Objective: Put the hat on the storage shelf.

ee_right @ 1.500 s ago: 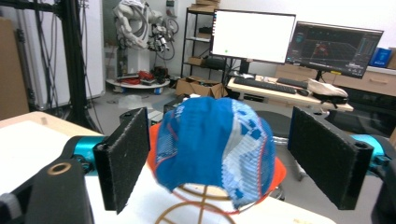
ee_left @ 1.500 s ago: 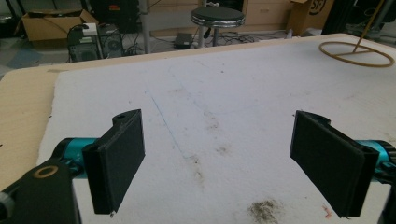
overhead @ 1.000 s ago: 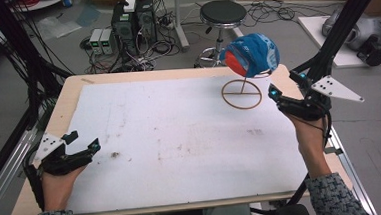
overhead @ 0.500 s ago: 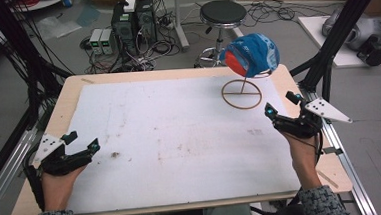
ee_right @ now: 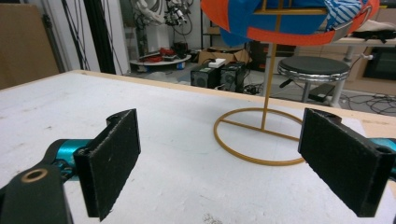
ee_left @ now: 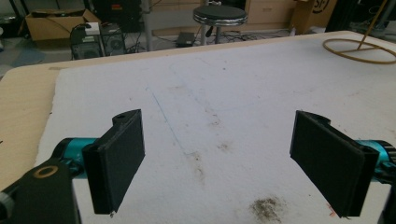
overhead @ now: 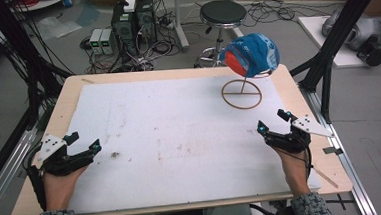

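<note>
Above ring stand (ee_right: 261,135), cap (ee_right: 289,18), perhaps; both claws (overhead: 83,144) (overhead: 272,121) agape.

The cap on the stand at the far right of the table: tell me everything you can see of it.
The cap is blue with orange panels and an orange band along its lower edge, apparently fabric, with a striped blue-and-white patch seen in the right gripper view. It sits atop a thin golden stand, a ring base with a slim upright post, at the table's far right. Only the stand touches it; both claws are apart from it.

One cap (overhead: 251,54), one wire stand (overhead: 242,94), one white mat (overhead: 170,134), two grippers, one stool (overhead: 222,13).
</note>
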